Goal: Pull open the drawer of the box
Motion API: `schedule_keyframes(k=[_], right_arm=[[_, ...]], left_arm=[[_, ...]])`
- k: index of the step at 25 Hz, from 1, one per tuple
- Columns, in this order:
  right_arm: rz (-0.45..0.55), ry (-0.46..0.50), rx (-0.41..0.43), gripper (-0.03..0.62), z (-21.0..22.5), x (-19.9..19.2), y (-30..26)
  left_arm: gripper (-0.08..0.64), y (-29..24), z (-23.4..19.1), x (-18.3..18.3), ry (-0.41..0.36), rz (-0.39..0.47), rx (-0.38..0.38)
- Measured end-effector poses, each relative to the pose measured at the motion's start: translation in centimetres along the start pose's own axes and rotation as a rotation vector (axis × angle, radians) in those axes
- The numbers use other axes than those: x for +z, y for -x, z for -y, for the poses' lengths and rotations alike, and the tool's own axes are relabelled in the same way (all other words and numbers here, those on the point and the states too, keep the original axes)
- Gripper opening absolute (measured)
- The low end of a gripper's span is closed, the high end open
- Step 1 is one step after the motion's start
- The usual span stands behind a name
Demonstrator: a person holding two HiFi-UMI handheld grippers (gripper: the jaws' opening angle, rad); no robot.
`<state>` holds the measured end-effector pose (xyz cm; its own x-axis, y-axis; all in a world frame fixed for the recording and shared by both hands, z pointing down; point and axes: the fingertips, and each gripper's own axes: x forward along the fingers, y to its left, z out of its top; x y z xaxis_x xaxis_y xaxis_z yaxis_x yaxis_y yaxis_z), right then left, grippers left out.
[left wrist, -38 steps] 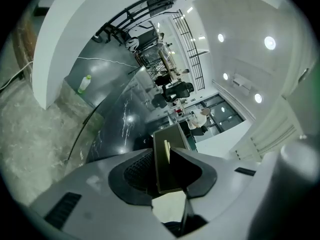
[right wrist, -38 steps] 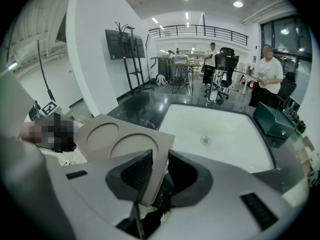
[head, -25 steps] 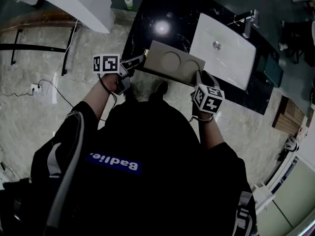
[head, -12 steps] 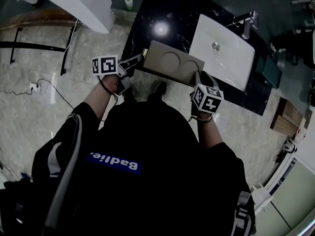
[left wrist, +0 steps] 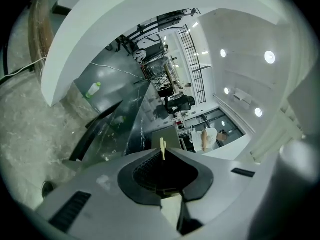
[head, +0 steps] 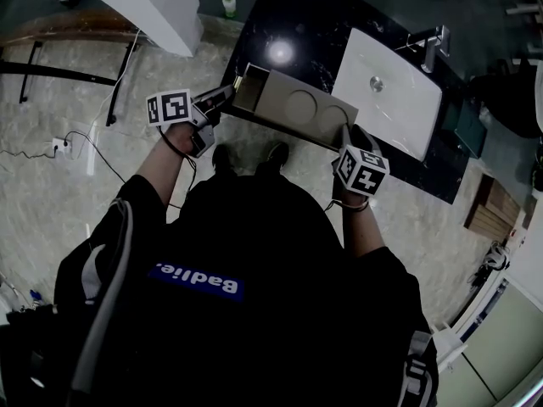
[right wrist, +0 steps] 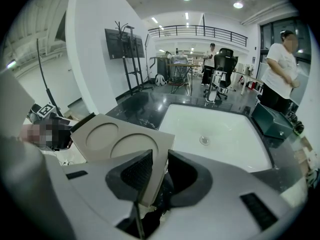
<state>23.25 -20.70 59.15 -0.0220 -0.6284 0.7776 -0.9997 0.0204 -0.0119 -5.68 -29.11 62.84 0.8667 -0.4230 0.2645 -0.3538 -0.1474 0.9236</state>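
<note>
The box (head: 301,107) lies on the counter (head: 288,15), just beside the sink (head: 386,87). The right hand-held gripper (head: 346,132) is clamped on the box corner nearest the sink. The left hand-held gripper (head: 226,92) pinches the gold knob (left wrist: 162,149) of the drawer (head: 247,94), at the end far from the sink. I think the pull should go straight away from the sink, while the right one holds firm.

Open floor (head: 76,185) lies left of the box (head: 293,108) (sink (head: 386,87) hems its right).
</note>
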Motion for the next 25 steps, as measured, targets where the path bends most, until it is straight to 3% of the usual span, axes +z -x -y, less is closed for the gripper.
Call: schedule_keyframes(k=[17, 22, 25], right_arm=[[0.003, 0.009, -0.041, 0.08, -0.1, -0.1, 0.2], [0.011, 0.013, -0.064, 0.08, -0.1, -0.1, 0.2], [0.021, 0.013, -0.077, 0.08, -0.1, -0.2, 0.2]], left_arm=[[0.025, 2.6, -1.8, 1.7, 0.011, 0.059, 0.048], [0.026, 2.9, -1.6, 1.7, -0.037, 0.056, 0.076], [0.026, 4.1, -2.0, 2.3, -0.027, 0.087, 0.089]])
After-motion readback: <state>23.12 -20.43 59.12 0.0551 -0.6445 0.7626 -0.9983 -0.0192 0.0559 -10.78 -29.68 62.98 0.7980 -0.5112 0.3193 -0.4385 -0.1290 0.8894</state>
